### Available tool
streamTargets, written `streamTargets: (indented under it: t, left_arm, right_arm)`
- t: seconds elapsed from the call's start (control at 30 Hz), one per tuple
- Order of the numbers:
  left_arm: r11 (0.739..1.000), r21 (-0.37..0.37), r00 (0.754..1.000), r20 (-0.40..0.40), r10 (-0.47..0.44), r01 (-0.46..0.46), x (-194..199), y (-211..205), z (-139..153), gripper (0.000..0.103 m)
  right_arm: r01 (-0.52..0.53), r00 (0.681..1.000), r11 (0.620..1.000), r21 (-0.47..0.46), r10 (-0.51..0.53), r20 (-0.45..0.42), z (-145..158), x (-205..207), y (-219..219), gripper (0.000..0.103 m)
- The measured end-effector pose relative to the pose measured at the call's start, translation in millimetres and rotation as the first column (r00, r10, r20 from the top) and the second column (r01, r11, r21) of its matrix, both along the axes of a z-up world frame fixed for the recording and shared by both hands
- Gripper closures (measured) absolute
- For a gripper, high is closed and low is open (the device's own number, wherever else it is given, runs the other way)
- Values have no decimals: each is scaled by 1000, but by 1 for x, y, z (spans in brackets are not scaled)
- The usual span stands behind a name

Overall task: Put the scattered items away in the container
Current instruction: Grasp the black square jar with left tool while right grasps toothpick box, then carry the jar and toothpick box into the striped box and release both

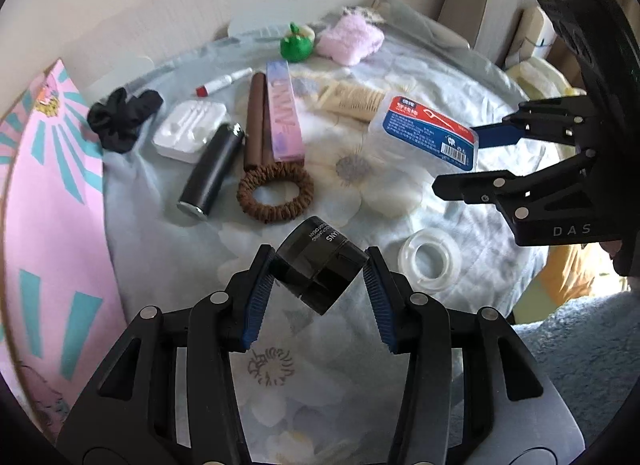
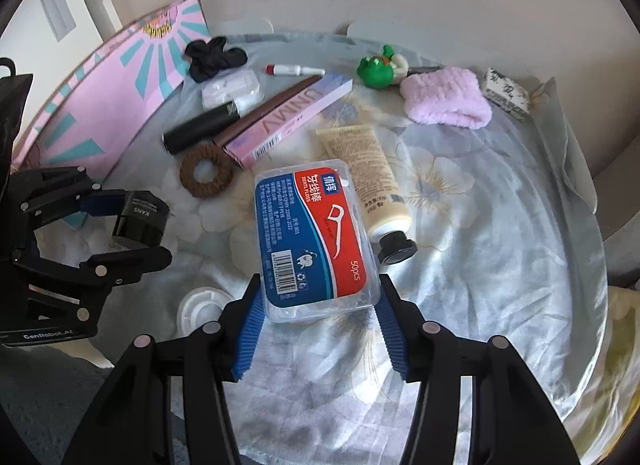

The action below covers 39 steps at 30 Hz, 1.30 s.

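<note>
Black cream jar (image 1: pixel 322 267) tilted, pinched between blue pads. Clear dental floss box (image 2: pixel 316 241), red-blue label up, lies flat on floral cloth between pads. Other toiletries scattered behind.

Soft daylight, fairly bright, cool cast. In the left wrist view it enters from the right, where the far edge blows out pale. Bedsheet (image 1: pixel 400 193) evenly lit; shadows under items faint and short. Glare on the floss box (image 2: pixel 316 241) lid and the black tube (image 1: pixel 212 173) cap. Strong fisheye bend: wall lines curve, corners go to a black vignette. Centre sharp, printed labels legible. Edges smear, notably the pink box (image 1: pixel 52 193) at left and the grey carpet (image 1: pixel 580 345) lower right.
</note>
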<state>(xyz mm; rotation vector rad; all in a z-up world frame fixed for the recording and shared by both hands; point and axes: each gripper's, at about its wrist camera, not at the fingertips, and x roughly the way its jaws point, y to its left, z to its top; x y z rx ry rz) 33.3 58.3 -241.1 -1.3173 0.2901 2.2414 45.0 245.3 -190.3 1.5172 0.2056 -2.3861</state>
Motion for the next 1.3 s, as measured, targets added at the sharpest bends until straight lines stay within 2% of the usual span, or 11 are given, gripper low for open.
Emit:
streamTargets:
  t: [0.13, 0.23, 0.37, 0.47, 0.6, 0.8, 0.93, 1.1, 1.3]
  left_arm:
    - [999, 28, 999, -2, 33, -33, -4, -9, 13, 61]
    - [997, 43, 997, -34, 68, -66, -6, -19, 32, 61]
    - [985, 61, 983, -85, 165, -160, -15, -41, 60, 61]
    - [964, 71, 959, -106, 263, -257, -24, -64, 82, 61]
    - [926, 18, 916, -138, 376, -377, -34, -97, 107, 61]
    - [854, 0, 842, -168, 513, -520, -34, -153, 139, 61]
    - [815, -26, 808, -150, 569, -579, -32, -180, 139, 61]
    - [778, -8, 776, -76, 626, -628, -29, -203, 118, 61]
    - [770, 2, 770, -6, 638, -638, -25, -204, 88, 61]
  right_arm:
    - [17, 1000, 1000, 1, -17, -21, 10, 2, 2, 54]
    - [31, 999, 999, -20, -32, -40, 22, 1, 4, 54]
    - [10, 995, 999, -44, -14, -102, 51, -6, -3, 54]
    - [-27, 988, 999, -44, 20, -151, 74, -18, -18, 54]
    - [-92, 971, 994, -63, 75, -227, 113, -34, -46, 54]
    - [-213, 937, 974, -77, 181, -298, 152, -57, -100, 54]
    - [-317, 910, 944, -92, 275, -312, 165, -76, -149, 54]
    - [-387, 909, 908, -161, 347, -229, 154, -110, -216, 54]
    - [-407, 909, 909, -91, 394, -134, 114, -137, -286, 54]
